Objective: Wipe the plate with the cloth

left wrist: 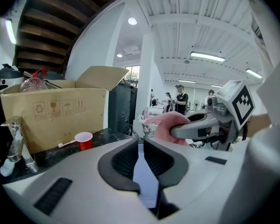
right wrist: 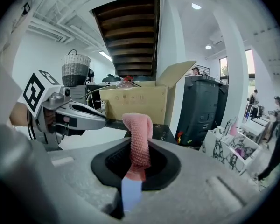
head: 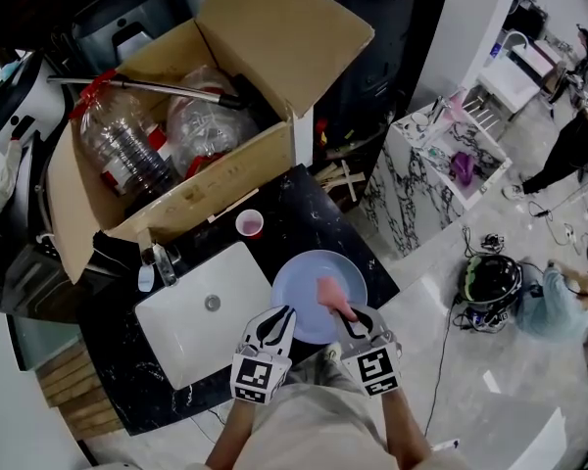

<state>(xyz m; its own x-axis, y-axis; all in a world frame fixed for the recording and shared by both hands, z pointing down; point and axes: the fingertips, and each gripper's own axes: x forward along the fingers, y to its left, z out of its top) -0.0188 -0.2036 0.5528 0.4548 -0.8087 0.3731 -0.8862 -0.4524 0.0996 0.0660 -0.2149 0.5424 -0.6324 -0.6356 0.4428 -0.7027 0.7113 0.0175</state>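
Cup (head: pixel 250 224) and cardboard box (head: pixel 230 176) stand just beyond the plate (head: pixel 304 280).

plate (head: pixel 299 287) near rim out of view

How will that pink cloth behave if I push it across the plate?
Probably floppy: the cloth droops over above the right hand-held gripper, so it may fold rather than push flat. Its nubby weave likely grips the smooth plate.

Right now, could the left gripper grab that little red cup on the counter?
Probably not yet: the left gripper is shut on the plate. The red cup stands unblocked just beyond it.
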